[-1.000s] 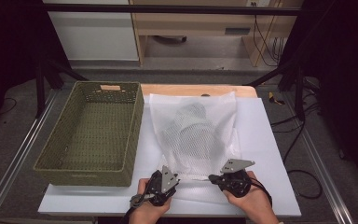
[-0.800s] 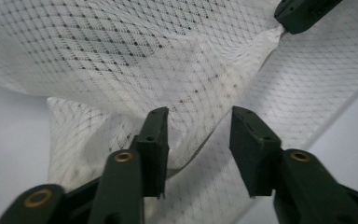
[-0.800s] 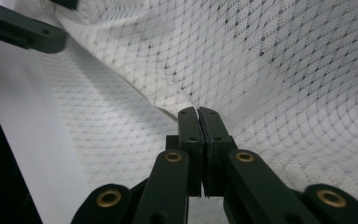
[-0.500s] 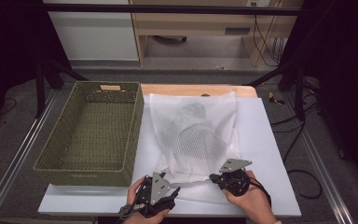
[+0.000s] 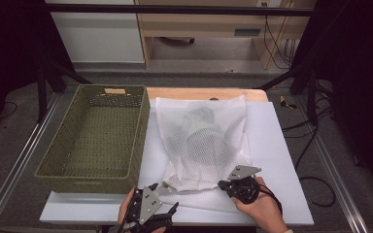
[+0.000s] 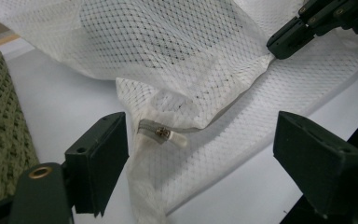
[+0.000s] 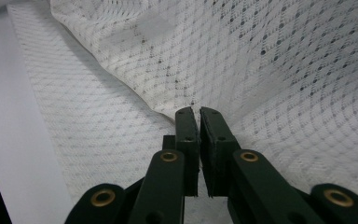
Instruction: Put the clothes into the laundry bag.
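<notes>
Lying just right of the green wicker basket (image 5: 94,141), the limp, light mesh laundry bag (image 5: 204,141) is being pinched at its edge by the right gripper (image 5: 222,184), while the left gripper (image 6: 200,154), jaws just spread, is framing the zipper pull (image 6: 163,135), the best hold.

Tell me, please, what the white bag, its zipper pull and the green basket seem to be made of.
The white bag looks like fine synthetic mesh, matte: small regular holes and soft folds show. Its zipper pull seems to be dull grey metal with a white tip, probably plastic. The green basket looks woven, from fibre or plastic cord; the close weave texture shows, but the exact material I cannot tell.
</notes>
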`<state>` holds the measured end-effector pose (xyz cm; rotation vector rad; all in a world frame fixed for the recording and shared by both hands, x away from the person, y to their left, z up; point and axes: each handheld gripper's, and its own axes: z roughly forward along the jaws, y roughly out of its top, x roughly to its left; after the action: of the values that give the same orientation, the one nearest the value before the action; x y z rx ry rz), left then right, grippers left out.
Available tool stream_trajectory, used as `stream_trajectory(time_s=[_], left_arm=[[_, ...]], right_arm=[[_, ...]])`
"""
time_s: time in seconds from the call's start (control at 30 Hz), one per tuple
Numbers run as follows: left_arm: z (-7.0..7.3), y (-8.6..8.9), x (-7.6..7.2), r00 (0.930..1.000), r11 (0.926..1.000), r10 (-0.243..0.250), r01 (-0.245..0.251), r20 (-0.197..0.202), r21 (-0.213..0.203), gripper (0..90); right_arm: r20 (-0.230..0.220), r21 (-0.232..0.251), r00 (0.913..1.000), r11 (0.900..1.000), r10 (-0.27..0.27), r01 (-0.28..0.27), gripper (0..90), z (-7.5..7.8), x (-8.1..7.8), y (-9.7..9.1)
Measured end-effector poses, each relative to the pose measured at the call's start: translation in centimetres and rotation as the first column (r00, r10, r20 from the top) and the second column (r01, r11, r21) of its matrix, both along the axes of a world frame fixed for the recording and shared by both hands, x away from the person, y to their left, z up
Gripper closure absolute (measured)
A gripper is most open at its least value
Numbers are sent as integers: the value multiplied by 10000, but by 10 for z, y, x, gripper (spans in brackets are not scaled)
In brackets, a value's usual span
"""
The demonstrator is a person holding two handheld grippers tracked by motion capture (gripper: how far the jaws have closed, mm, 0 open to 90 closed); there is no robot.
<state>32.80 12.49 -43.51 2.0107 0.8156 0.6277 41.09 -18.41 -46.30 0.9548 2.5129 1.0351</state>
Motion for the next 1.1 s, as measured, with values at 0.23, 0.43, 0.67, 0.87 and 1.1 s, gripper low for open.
stream_trajectory(time_s=[0.23, 0.43, 0.67, 0.87, 1.1], left_arm=[[-2, 12, -5, 10000, 9998, 47, -47, 8, -167, 130], [-4, 17, -8, 9998, 9996, -174, 172, -83, -238, 93], [-2, 19, -8, 9998, 9989, -51, 60, 218, -459, 96], [-2, 19, -8, 9997, 9990, -15, 25, 232, -450, 111], [-3, 19, -6, 10000, 9994, 2, 0, 47, -334, 119]], right_arm=[[104, 226, 9999, 9997, 54, -57, 806, 0, -1, 1], [556, 605, 9985, 9982, 12, -46, 711, 8, -7, -1], [1594, 953, 9870, 9954, -225, 73, 488, 20, -19, 1], [2591, 1060, 9636, 9936, -660, 395, 306, 26, -23, 1], [3247, 1076, 9403, 9917, -1019, 704, 168, 28, -23, 4]])
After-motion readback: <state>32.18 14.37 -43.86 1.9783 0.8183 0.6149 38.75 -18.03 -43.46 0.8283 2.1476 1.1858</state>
